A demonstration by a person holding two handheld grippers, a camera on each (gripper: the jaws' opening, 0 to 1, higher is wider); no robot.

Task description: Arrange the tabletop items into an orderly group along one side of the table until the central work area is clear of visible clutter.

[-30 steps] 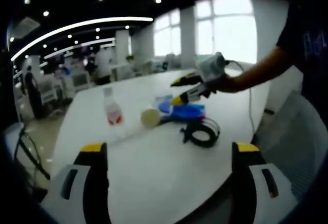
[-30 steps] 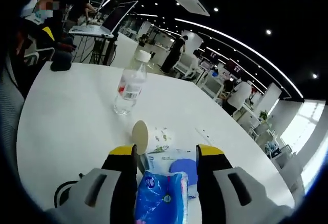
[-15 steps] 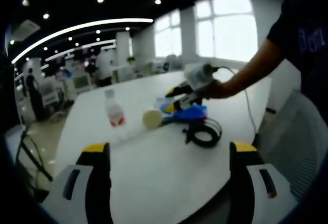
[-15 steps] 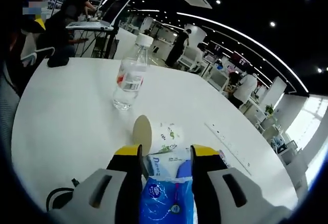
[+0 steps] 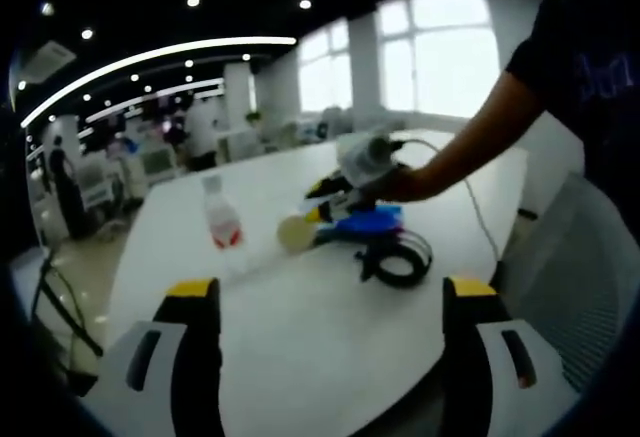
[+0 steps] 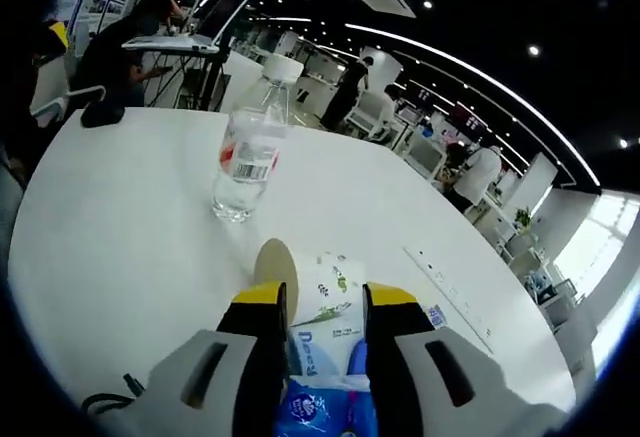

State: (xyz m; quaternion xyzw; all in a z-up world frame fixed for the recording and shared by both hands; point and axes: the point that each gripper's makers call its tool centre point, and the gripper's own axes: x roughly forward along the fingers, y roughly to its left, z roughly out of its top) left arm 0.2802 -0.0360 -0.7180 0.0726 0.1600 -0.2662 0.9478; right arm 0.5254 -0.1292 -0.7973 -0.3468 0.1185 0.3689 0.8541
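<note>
In the left gripper view, the left hand-held gripper [image 5: 332, 312] hovers spread wide over the white counter [image 5: 300, 327], with a coiled black cable [image 5: 398, 258] lying ahead. In the right gripper view, the right hand-held gripper [image 6: 322, 307] clamps a blue plastic tissue pack [image 6: 322, 382] beside a clear plastic water bottle [image 6: 250, 155].

I can make out only a blue word beginning "D" on the blue-and-white plastic tissue pack [image 6: 322, 362]; the clear plastic bottle's [image 6: 246, 157] red label (too blurred) stays unreadable.
</note>
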